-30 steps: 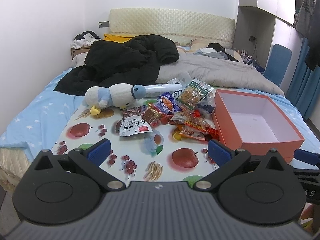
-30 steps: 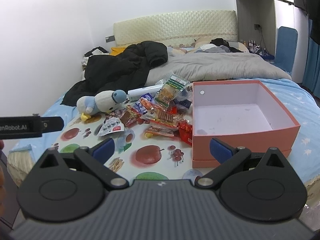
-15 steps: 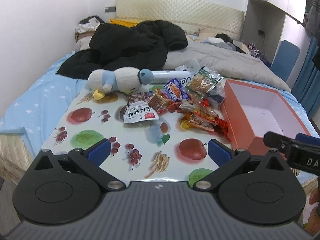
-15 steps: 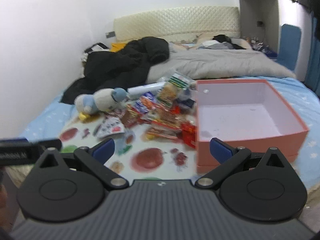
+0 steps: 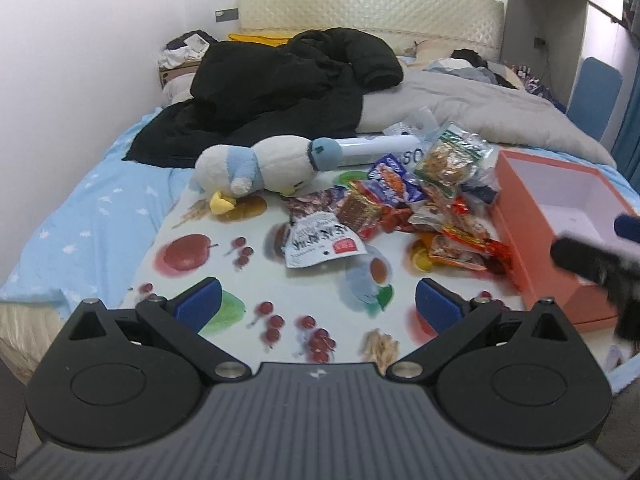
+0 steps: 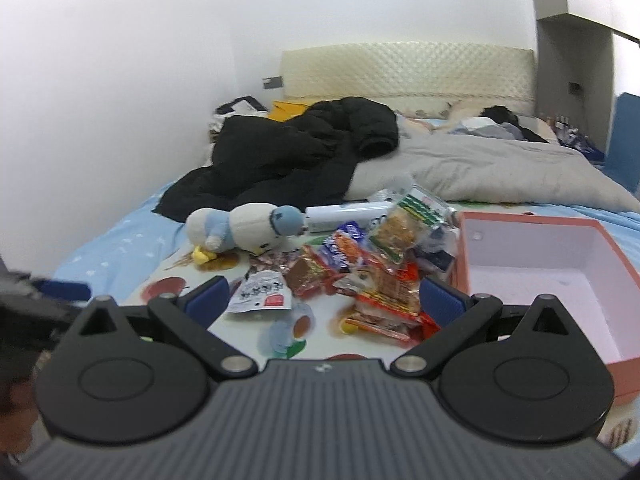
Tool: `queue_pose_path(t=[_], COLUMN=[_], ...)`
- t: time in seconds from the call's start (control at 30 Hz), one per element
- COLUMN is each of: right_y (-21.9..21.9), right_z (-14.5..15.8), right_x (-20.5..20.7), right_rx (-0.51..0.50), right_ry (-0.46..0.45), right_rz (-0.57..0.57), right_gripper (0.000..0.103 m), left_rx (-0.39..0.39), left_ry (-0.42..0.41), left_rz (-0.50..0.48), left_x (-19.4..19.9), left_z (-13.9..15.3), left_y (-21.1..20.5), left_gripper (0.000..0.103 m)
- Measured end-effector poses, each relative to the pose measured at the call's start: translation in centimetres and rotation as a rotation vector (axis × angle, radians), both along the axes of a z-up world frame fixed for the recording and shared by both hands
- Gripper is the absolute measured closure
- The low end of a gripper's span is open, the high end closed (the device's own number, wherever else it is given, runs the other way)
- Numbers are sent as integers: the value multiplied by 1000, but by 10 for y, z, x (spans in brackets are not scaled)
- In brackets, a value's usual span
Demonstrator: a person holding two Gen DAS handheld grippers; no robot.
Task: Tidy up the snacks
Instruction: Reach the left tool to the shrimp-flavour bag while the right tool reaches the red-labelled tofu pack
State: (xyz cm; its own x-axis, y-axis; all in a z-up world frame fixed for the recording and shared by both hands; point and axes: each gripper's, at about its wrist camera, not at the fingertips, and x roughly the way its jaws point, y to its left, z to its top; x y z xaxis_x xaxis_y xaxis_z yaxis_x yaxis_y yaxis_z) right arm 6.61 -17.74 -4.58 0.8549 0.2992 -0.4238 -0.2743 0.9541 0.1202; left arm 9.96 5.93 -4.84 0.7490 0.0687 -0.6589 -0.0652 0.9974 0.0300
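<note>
A pile of snack packets (image 5: pixel 404 204) lies on a fruit-print mat (image 5: pixel 224 280) on the bed, also in the right wrist view (image 6: pixel 360 272). A white packet (image 5: pixel 324 240) lies at the pile's near left. An empty orange box (image 5: pixel 556 220) stands to the right of the pile and shows in the right wrist view (image 6: pixel 552 268). My left gripper (image 5: pixel 318 308) is open and empty, short of the white packet. My right gripper (image 6: pixel 324 300) is open and empty, close over the near edge of the pile. The right gripper's blurred body crosses the box in the left wrist view (image 5: pixel 592 264).
A white and blue plush toy (image 5: pixel 260 170) lies at the back left of the mat. A white tube (image 5: pixel 376 146) lies behind the pile. A black jacket (image 5: pixel 280 80) and a grey duvet (image 5: pixel 480 108) cover the bed beyond. A blue chair (image 5: pixel 596 92) stands at right.
Both grippers have moved forward toward the snacks. The right gripper has swung left from facing the box to facing the pile. Both stay open.
</note>
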Motion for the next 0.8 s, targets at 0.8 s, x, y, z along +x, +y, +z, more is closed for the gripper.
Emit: queue_pose_path(t=[0.8], right_y=[22], right_z=[-83], right_x=[51], right_rx=[-161], right_ry=[74], right_rz=[71], right_gripper=[2], left_rx=[-129], left_ry=[73], left_rz=[56], left_x=[59], left_z=[-70], left_y=[35], left_gripper=[0])
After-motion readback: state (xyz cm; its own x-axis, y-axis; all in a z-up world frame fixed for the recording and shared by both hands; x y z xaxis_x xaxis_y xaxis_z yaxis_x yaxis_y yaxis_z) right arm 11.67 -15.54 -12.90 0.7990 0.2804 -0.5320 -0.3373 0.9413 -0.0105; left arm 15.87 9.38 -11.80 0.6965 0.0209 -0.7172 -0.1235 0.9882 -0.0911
